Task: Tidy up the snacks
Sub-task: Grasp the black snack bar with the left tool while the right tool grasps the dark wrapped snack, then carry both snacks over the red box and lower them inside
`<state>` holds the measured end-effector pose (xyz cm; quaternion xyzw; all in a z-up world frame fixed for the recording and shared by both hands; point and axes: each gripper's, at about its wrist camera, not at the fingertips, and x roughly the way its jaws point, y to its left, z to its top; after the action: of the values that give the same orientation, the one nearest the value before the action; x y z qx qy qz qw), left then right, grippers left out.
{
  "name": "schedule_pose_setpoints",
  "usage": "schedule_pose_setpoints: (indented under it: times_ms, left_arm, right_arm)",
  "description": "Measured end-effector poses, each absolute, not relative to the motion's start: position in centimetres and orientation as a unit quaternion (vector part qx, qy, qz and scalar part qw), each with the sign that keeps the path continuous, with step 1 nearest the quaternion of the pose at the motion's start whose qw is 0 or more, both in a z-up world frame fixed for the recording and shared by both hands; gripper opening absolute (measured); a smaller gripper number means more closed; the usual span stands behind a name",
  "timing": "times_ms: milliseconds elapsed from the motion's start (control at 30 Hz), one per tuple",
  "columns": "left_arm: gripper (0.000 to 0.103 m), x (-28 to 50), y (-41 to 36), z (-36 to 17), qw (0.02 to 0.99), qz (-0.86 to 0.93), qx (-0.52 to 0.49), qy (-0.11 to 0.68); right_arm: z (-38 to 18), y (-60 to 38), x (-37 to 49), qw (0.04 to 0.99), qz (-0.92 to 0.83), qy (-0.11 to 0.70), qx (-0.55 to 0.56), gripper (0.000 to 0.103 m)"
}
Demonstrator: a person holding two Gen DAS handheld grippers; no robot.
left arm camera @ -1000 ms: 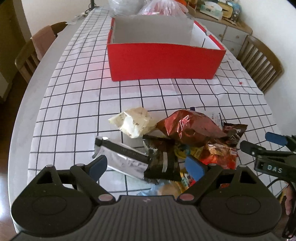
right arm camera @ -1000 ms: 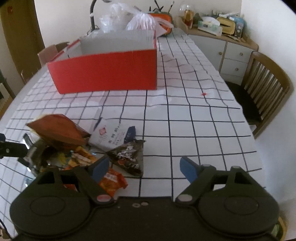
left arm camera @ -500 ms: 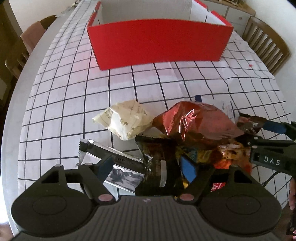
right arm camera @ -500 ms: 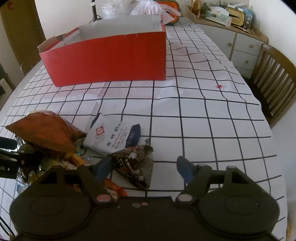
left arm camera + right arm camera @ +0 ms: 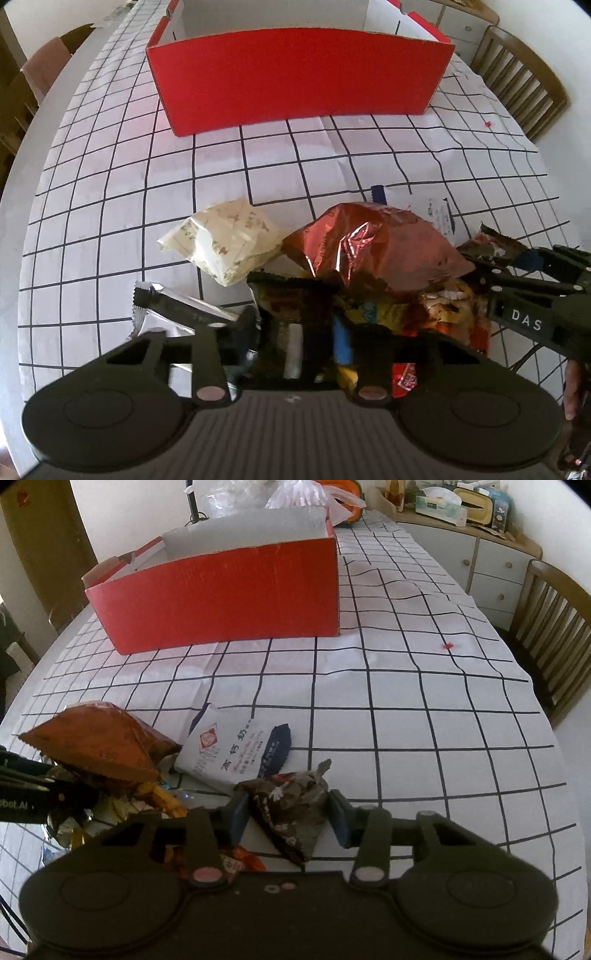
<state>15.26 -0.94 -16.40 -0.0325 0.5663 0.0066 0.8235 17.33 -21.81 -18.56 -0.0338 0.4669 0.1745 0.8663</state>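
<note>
At the tabletop's (image 5: 406, 709) near edge, the left gripper (image 5: 295, 334) has just closed on a dark crinkly packet (image 5: 291, 306); the right gripper (image 5: 288, 812) has just closed on a dark foil pouch (image 5: 291, 808). Beyond stands a red cardboard box (image 5: 295, 74).

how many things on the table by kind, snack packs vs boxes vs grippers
Snack packs clearly told apart: 6, namely cream packet, coppery foil bag, silver foil wrapper, dark brown pack, white printed sachet, dark triangular pack; more lie half hidden.
Red cardboard box: 1
Grippers: 2
Total: 9
</note>
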Motion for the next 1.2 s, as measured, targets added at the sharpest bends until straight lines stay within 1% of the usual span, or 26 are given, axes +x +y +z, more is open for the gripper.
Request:
schedule_pose_setpoints:
  times_ms: [67, 167, 267, 533, 800, 1200]
  left_arm:
    - [0.038, 15.2, -0.9, -16.4, 0.824, 0.006, -0.037, 0.565]
    - [0.037, 14.9, -0.8, -16.4, 0.825, 0.006, -0.042, 0.563]
    - [0.035, 14.7, -0.7, -16.2, 0.827, 0.007, -0.047, 0.560]
    - [0.034, 13.5, 0.0, -15.0, 0.833, 0.010, -0.063, 0.549]
    - [0.034, 11.8, 1.0, -12.9, 0.842, 0.015, -0.080, 0.533]
    - [0.034, 10.6, 1.4, -7.5, 0.873, 0.020, -0.086, 0.481]
  right_arm:
    - [-18.5, -21.9, 17.2, 0.868, 0.172, 0.465, -0.033, 0.034]
    - [-18.2, -22.1, 16.8, 0.870, 0.170, 0.463, -0.026, 0.030]
    - [-18.0, -22.3, 16.4, 0.872, 0.167, 0.460, -0.023, 0.028]
    - [-16.5, -23.1, 15.1, 0.882, 0.154, 0.445, -0.010, 0.027]
    - [-13.0, -23.3, 13.3, 0.892, 0.167, 0.420, -0.002, 0.027]
    - [-7.2, -22.0, 13.0, 0.905, 0.205, 0.372, -0.016, 0.027]
